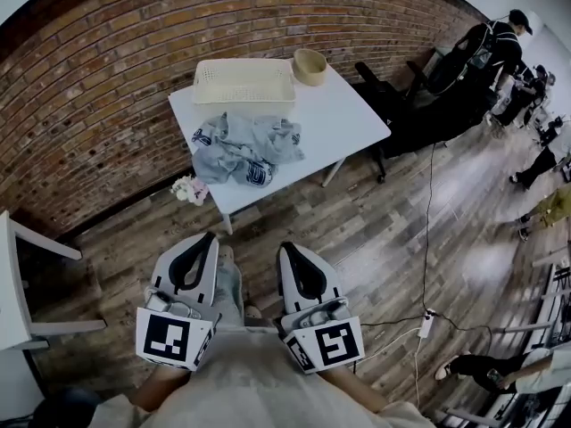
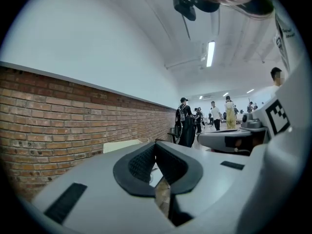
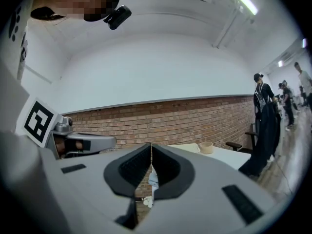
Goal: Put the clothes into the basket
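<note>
Well, I haven't started: my left tongs (image 1: 209, 237) and right tongs (image 1: 287, 248) are clenched empty and must open over the crumpled grey clothes (image 1: 243, 148).

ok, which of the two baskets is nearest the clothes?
The white rectangular basket, right behind the clothes pile. The small round tan basket sits further off, beside it.

A large open workroom, like an office or lab floor. A long red brick wall (image 1: 107, 87) runs below white plaster. There is grey-brown wood-plank flooring (image 1: 375, 266), a plain white square table (image 1: 348, 114), black office chairs (image 1: 379, 92), a thin black cable (image 1: 429, 221) trailing across the floor, white ceiling strip lights (image 2: 210, 53), and several people (image 1: 495, 47) standing at the far end.
</note>
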Action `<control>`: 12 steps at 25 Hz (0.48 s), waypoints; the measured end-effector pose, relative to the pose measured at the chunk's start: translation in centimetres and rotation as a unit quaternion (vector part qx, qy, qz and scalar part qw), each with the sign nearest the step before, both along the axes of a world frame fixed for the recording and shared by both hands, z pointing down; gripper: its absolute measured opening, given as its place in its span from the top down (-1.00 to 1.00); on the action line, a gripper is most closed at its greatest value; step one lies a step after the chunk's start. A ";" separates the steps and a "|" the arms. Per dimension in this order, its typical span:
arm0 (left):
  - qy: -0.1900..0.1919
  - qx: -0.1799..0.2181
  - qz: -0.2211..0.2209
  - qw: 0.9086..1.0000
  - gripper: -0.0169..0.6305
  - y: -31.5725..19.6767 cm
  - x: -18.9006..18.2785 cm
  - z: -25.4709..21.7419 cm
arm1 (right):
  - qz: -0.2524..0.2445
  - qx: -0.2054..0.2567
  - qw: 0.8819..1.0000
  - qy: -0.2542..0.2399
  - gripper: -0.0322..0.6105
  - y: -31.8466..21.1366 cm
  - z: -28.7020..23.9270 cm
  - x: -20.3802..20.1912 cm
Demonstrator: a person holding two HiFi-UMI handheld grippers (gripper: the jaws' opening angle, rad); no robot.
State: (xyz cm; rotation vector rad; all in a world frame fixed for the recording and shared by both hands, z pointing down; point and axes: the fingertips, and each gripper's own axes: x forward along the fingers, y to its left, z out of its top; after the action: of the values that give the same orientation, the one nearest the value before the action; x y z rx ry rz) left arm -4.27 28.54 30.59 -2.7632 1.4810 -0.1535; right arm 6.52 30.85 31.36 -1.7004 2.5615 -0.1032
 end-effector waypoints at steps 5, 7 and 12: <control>0.001 0.000 -0.005 1.000 0.92 -1.6 -0.5 0.3 | 0.003 -0.001 1.000 0.004 0.88 -1.2 0.2 0.5; 0.001 0.001 -0.004 1.000 0.92 -2.6 -0.5 0.2 | 0.007 -0.001 1.000 0.006 0.88 -2.1 0.2 0.8; 0.001 -0.004 0.002 1.000 0.92 -5.5 -0.2 0.4 | 0.012 -0.007 1.000 0.015 0.88 -4.8 0.3 1.3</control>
State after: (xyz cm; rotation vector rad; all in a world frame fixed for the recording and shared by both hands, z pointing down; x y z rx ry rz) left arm -4.50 23.02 31.04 -2.7723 1.4795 -0.1570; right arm 7.81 26.10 31.70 -1.7509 2.5672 -0.0948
